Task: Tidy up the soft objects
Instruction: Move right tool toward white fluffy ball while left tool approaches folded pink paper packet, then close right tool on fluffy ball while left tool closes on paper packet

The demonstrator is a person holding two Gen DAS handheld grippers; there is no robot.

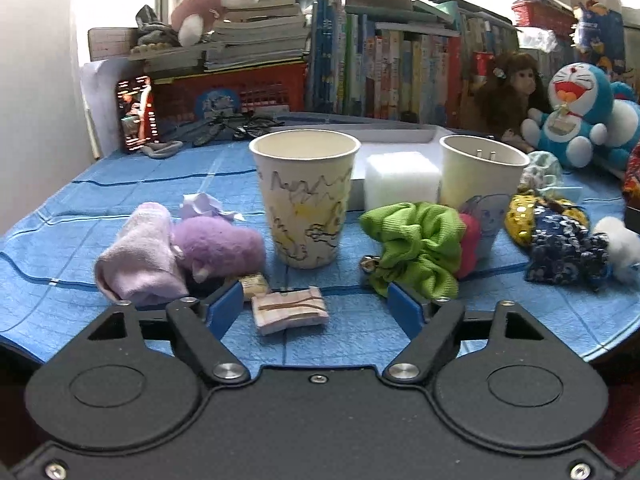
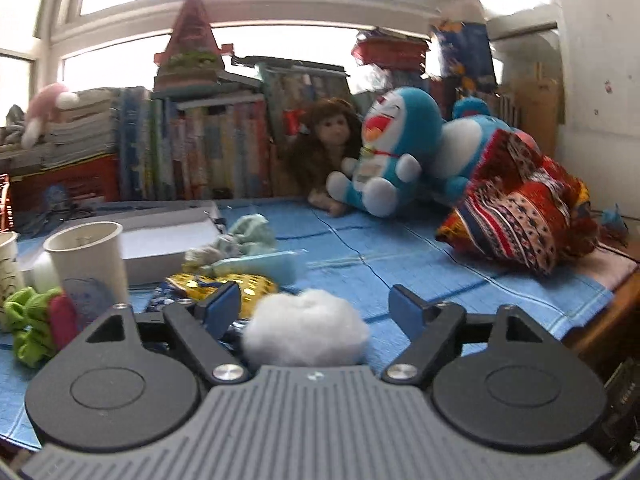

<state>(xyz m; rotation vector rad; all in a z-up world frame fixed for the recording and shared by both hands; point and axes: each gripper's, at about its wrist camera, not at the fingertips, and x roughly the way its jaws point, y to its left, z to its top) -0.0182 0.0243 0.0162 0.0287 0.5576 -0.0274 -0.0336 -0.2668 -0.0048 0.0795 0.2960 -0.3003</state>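
Note:
In the left wrist view, my left gripper (image 1: 316, 306) is open low over the blue cloth (image 1: 120, 184). A small pink folded packet (image 1: 290, 311) lies between its blue fingers (image 1: 226, 304), untouched. A lilac sock (image 1: 140, 258) and a purple plush (image 1: 218, 246) lie to the left, a green scrunchie (image 1: 416, 246) to the right. Two paper cups (image 1: 306, 196) (image 1: 480, 184) stand behind. In the right wrist view, my right gripper (image 2: 314, 306) is open around a white cotton ball (image 2: 306, 330), with a gap at the right pad.
A white foam block (image 1: 402, 180) and a flat white box (image 2: 160, 236) lie behind the cups. Gold and navy fabric pieces (image 2: 236, 286), a mint scrunchie (image 2: 248, 236), a patterned red cushion (image 2: 520, 208), a blue cat plush (image 2: 384, 156) and a doll (image 2: 324, 140) fill the right. Books line the back.

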